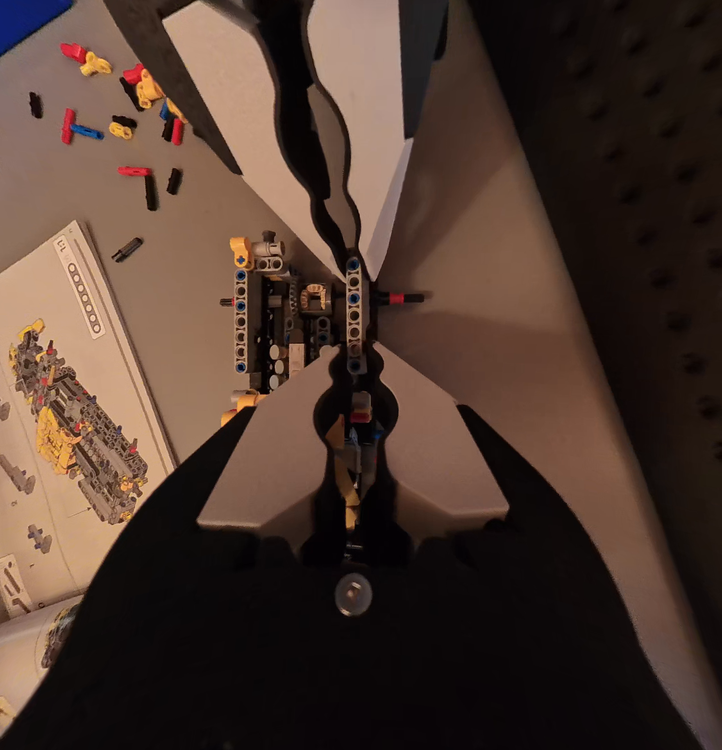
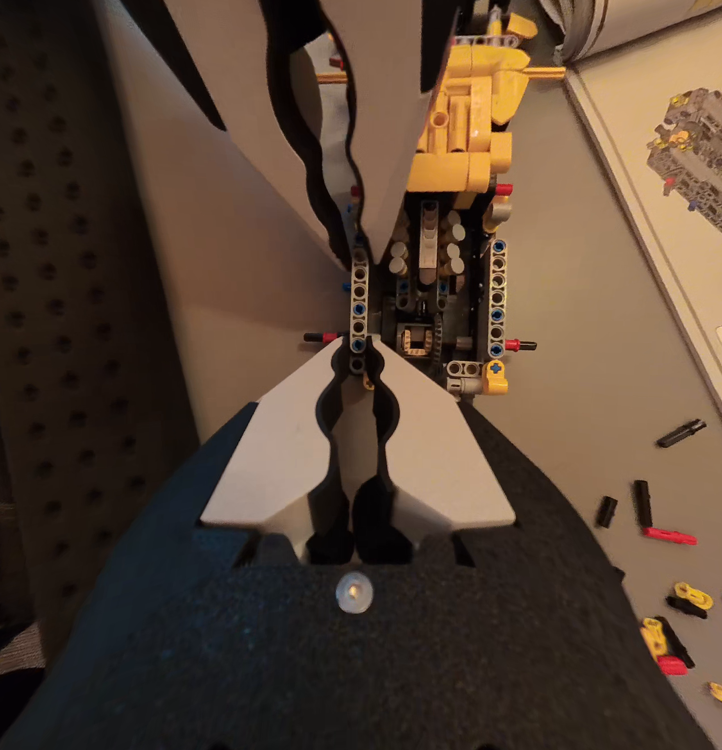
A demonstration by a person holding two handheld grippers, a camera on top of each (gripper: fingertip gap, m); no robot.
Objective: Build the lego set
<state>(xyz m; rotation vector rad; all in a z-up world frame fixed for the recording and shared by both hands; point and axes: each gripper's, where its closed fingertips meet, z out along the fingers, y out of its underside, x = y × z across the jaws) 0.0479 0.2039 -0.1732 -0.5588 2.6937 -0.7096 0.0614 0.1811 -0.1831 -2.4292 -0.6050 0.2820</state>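
Left gripper (image 1: 354,357), in its own view, pinches one end of a grey holed beam (image 1: 354,314) on the lego model (image 1: 278,320), which rests on the grey table (image 1: 180,284); the right gripper (image 1: 357,253) clamps the beam's other end. An open instruction booklet (image 1: 67,406) (printing too small to read) lies left, near loose pins and connectors (image 1: 124,121).

Right gripper (image 2: 361,357), in its own view, grips the beam (image 2: 359,308) likewise, opposite the left gripper (image 2: 357,247). Yellow bodywork (image 2: 469,121) sits beyond; scattered pieces (image 2: 668,535) lie right.

A grey table (image 1: 180,259) meets a dark perforated panel (image 1: 655,203) beside it.
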